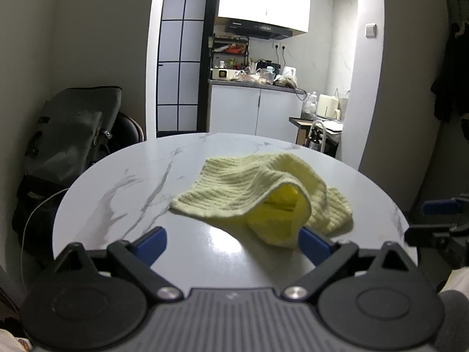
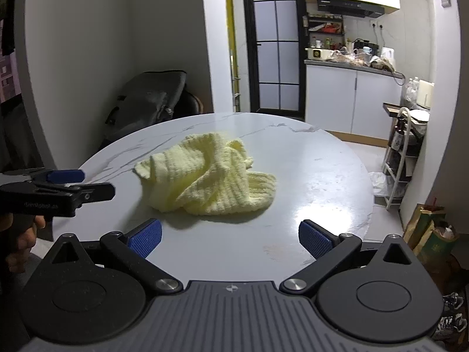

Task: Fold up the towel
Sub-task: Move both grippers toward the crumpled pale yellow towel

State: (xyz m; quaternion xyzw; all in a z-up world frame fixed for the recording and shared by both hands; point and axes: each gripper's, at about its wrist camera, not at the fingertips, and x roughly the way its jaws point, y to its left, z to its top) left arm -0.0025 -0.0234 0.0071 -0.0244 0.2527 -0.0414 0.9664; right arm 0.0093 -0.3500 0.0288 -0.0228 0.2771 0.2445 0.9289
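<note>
A pale yellow ribbed towel [image 1: 252,193] lies crumpled in a heap on the round white marble table [image 1: 132,182]. In the left wrist view a fold stands up and shows its brighter yellow inside. My left gripper [image 1: 231,245] is open and empty, just short of the towel's near edge, with its right fingertip close to the cloth. In the right wrist view the towel [image 2: 211,176] lies ahead and left of centre on the table [image 2: 307,176]. My right gripper [image 2: 230,239] is open and empty, a short way from the towel. The left gripper [image 2: 66,176] shows at the left edge of that view.
A dark bag on a chair [image 1: 73,135] stands behind the table at the left. A kitchen counter with clutter [image 1: 255,79] is at the back. A white rack with bottles [image 2: 401,146] and paper bags [image 2: 428,228] stand on the floor at the right.
</note>
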